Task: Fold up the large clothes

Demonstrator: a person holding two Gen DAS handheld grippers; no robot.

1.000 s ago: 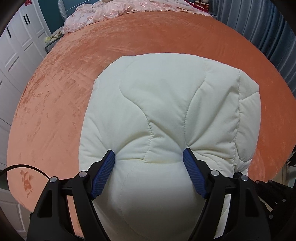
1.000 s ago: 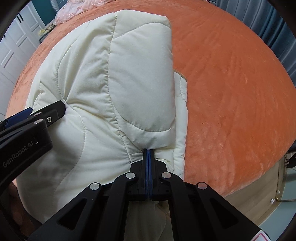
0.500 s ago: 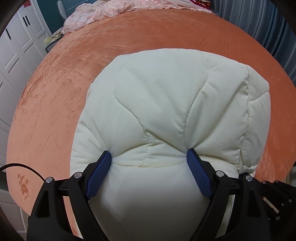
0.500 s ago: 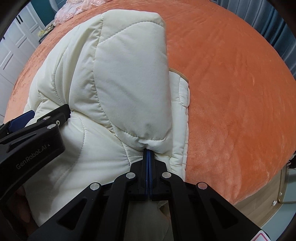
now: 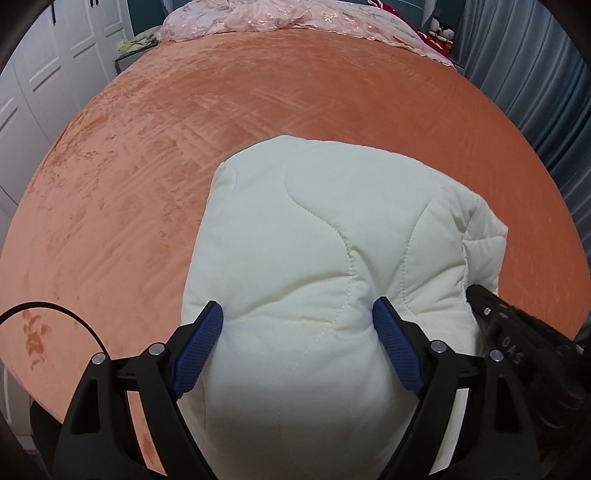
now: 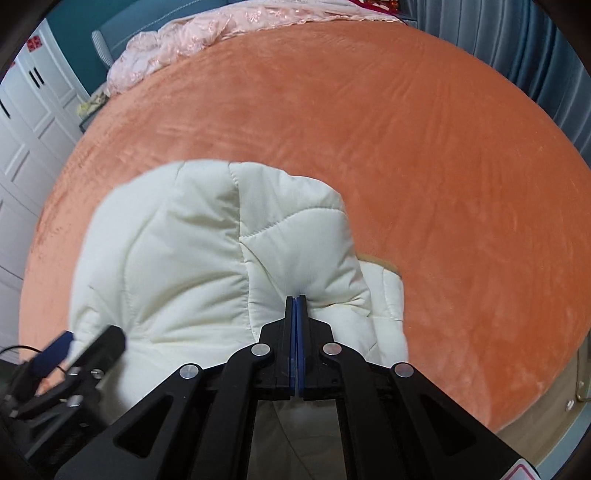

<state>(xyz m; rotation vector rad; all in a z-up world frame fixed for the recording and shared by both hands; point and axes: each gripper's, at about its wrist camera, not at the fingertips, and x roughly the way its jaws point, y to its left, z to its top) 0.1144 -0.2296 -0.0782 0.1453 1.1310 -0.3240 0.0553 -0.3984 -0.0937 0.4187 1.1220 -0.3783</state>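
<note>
My left gripper (image 5: 297, 325) spans the coat (image 5: 332, 229) wide, pads pressing its bulk. Only the right view shows my right gripper (image 6: 295, 301) pinched on a fold.

The quilted jacket (image 5: 332, 266) is cream-white, with wavy stitched lines. It lies on a bed (image 5: 184, 155) with a plain orange velvet cover. At the far end is a pale pink bedspread (image 5: 280, 18) with an embroidered flower pattern. Both grippers are black with blue pads (image 5: 199, 343). The wardrobe doors (image 6: 29, 122) are white and the curtain (image 6: 524, 48) is grey-blue.
</note>
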